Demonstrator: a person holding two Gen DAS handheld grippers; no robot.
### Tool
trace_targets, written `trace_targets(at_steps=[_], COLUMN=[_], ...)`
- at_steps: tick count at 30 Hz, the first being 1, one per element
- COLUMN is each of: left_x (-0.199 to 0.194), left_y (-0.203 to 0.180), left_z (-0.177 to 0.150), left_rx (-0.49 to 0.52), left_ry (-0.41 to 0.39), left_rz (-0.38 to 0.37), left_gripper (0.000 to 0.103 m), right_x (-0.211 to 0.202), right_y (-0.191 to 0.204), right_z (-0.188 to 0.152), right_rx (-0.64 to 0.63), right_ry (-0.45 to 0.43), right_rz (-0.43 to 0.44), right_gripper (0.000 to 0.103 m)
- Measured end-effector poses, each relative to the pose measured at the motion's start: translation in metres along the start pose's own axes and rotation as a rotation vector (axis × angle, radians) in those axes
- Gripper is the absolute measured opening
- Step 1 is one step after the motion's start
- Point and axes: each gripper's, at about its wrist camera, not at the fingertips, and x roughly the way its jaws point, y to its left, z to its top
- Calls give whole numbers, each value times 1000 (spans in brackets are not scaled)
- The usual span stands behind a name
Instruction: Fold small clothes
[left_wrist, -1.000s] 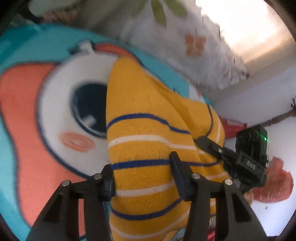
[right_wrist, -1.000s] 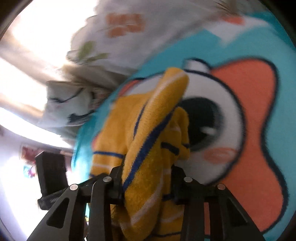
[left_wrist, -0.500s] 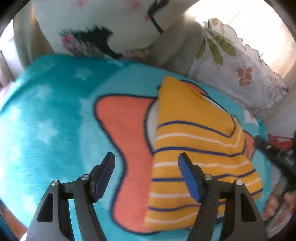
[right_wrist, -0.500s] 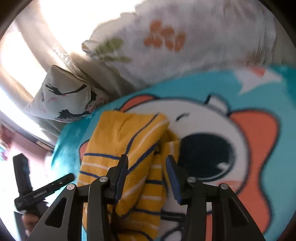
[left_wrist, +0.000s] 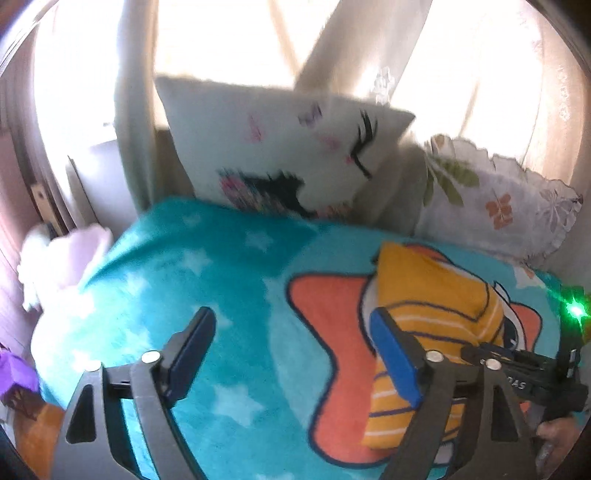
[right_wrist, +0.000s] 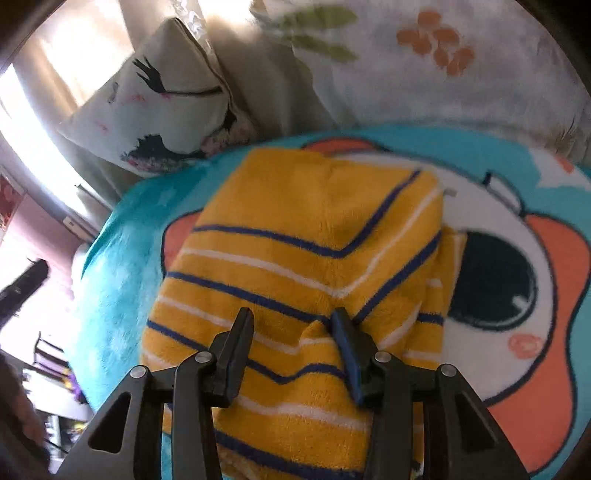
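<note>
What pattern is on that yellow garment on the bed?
Thin navy and white stripes on the mustard-yellow garment, clearest in the right wrist view.

- The folded garment is mustard yellow with thin navy and white stripes that meet in V shapes.
- The blanket is turquoise with pale stars; a cartoon figure on it has coral-orange parts outlined in navy, a white face, a large dark navy eye and a pink cheek mark.
- One pillow is cream with black closed eyelashes, pink blush marks and a dark, multicoloured patch near its lower edge.
- The other pillow is white with green leaves and orange flowers.
- The left gripper is black with blue pads.
- The right gripper is also black.
</note>
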Motion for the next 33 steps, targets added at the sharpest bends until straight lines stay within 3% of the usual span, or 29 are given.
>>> trace_targets(at_steps=[4, 7, 15, 19, 23, 27, 33], left_x=[-24, -37, -86, -104, -96, -72, -25], left_y=[14, 27, 53, 57, 43, 20, 4], left_z=[7, 14, 30, 32, 29, 16, -8], left_rx=[-1, -14, 19, 42, 157, 250, 230], left_ry=[-119, -160, -315, -395, -303, -179, 83], left_rz=[6, -28, 42, -10, -101, -133, -232], left_gripper=[97, 101, 103, 103, 103, 103, 103], right_x=[-17, -39, -87, -100, -103, -103, -101], right_y=[4, 13, 46, 61, 78, 86, 79], right_z=[3, 1, -23, -36, -48, -59, -73], right_rx=[14, 23, 16, 35, 23, 27, 87], right_ry=[-13, -65, -160, -199, -212, -210, -182], right_rz=[-30, -71, -196, -210, -240, -272, -334], right_gripper=[53, 58, 63, 66, 67, 70, 70])
